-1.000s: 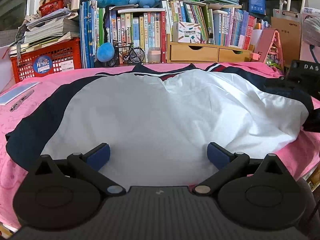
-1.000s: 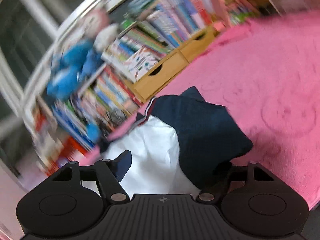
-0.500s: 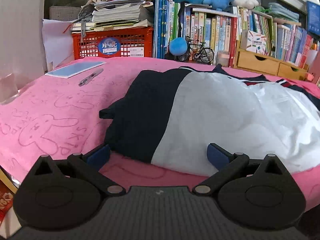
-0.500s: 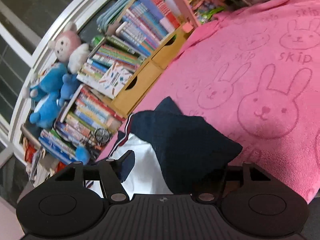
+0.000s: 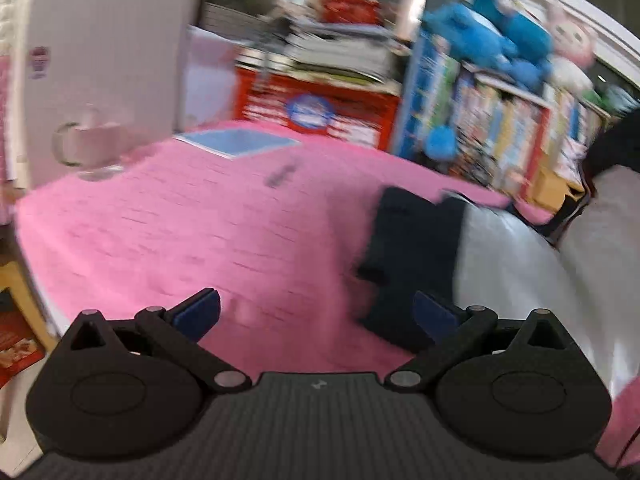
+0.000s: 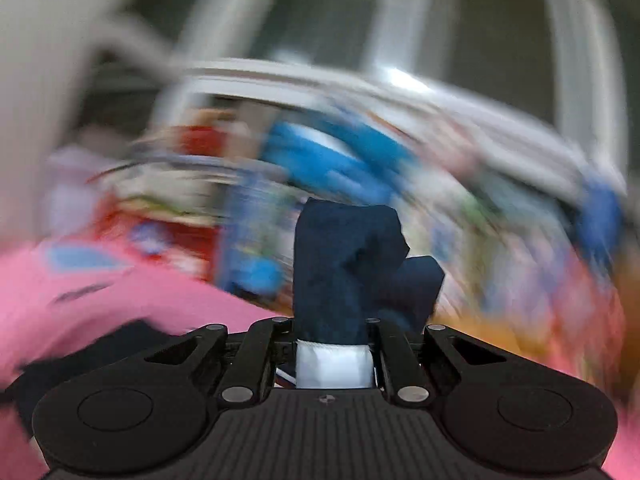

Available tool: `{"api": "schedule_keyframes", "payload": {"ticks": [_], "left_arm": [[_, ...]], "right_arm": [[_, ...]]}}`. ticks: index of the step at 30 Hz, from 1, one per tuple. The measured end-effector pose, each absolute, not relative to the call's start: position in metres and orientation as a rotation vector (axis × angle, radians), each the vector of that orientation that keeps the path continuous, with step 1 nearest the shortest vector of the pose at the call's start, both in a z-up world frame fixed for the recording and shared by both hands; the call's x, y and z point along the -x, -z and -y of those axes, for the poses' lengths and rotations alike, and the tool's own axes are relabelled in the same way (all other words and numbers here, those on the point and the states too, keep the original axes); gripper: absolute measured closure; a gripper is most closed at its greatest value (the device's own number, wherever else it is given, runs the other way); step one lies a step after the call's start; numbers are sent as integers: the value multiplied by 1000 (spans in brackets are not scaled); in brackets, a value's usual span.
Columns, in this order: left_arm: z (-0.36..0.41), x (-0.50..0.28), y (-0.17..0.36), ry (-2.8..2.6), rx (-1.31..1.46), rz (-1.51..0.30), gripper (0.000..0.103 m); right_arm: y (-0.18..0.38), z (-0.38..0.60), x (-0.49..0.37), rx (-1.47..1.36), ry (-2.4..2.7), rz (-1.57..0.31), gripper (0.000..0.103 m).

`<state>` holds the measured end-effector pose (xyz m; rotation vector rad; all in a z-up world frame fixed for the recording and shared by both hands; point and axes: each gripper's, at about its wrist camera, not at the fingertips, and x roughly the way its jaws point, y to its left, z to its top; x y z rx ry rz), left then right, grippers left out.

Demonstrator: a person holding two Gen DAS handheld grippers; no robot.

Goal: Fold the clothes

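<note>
- The pink blanket (image 5: pixel 168 220) covers the whole work surface; both views are smeared by motion blur, the right wrist view far more.
- The shirt (image 5: pixel 512 264), white in the body with navy sleeves, lies on the blanket at the right of the left wrist view; its near navy sleeve edge reaches down beside the right-hand finger of the left gripper.
- The right gripper (image 6: pixel 332 344) points about level toward the blurred bookshelf (image 6: pixel 280 216); its jaws have just been closing and now pinch a bunched fold of the shirt, navy cloth standing up above the fingers, white cloth between them.
- The left gripper (image 5: pixel 316 312) tilts down over bare blanket, its blue pads (image 5: pixel 198 312) spread wide with nothing between them.
- A light blue booklet (image 5: pixel 236 142) and a pen (image 5: pixel 280 174) lie far back on the blanket.
</note>
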<state>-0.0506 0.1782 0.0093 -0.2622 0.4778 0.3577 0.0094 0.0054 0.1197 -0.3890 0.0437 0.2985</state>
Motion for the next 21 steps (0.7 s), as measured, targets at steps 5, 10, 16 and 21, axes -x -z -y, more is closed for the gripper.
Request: {"api": "schedule_keyframes", "payload": {"ticks": [5,10,16,21], "left_arm": [[-211,63,-9,-456,301,-479,0],[-229,68,-3,-486,344,-493,0],[-224,67,-6,-419,366,-480,0],[-204,69,-31,-303,344,-389,0]], "right_arm": [[-64,-104,7,649,-534,-77,89],[-28,-133,16,763,-525,-98,86],[-30,-119,30,793,-515,-14,8],[-35,-85,42,755,-457,2,2]]}}
